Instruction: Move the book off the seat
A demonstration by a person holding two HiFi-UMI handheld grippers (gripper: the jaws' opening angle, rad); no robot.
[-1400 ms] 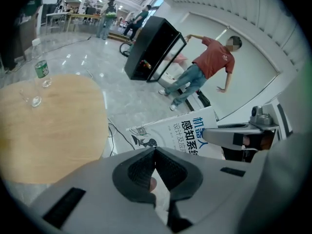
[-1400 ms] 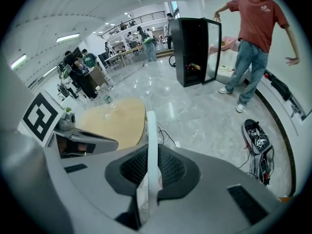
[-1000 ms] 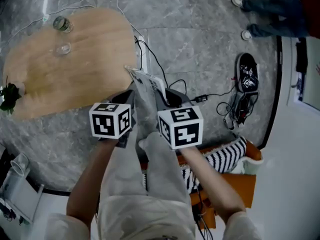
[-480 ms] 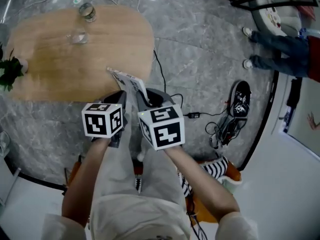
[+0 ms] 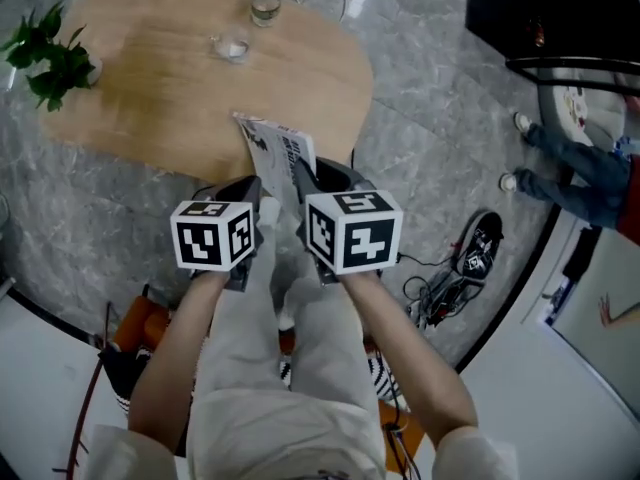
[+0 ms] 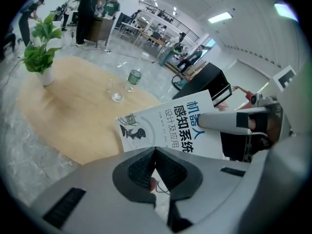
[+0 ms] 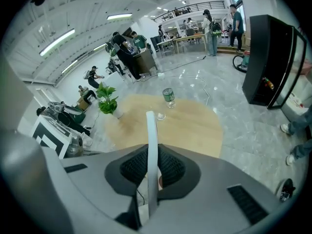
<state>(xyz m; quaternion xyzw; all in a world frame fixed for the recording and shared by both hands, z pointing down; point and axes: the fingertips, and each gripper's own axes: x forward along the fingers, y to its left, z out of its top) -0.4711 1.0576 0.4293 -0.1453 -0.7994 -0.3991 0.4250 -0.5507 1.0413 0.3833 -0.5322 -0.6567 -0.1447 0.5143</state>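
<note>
Right gripper view: right gripper (image 7: 152, 172) jaws pinch book (image 7: 151, 145) edge-on. Left gripper (image 6: 155, 155) jaws pressed together, empty. Book aloft near worktop (image 5: 150, 88), clear of seat (image 5: 143, 325); set-down judged outstanding.

Head camera: on your head, aimed steeply down past your arms. Both grippers sit close under the lens; the wooden table (image 5: 150, 78) lies farther ahead.

Left gripper (image 6: 155, 152) camera: rides just behind the jaws, faces roughly level over the table into the hall. The book (image 6: 170, 123) cover is close, to the right.

Right gripper (image 7: 152, 160) camera: same low seat. The book is edge-on, almost at the lens.

Shared by all three: the table, plant (image 5: 50, 53), bottle (image 5: 264, 3), glass (image 5: 230, 46) and book.
</note>
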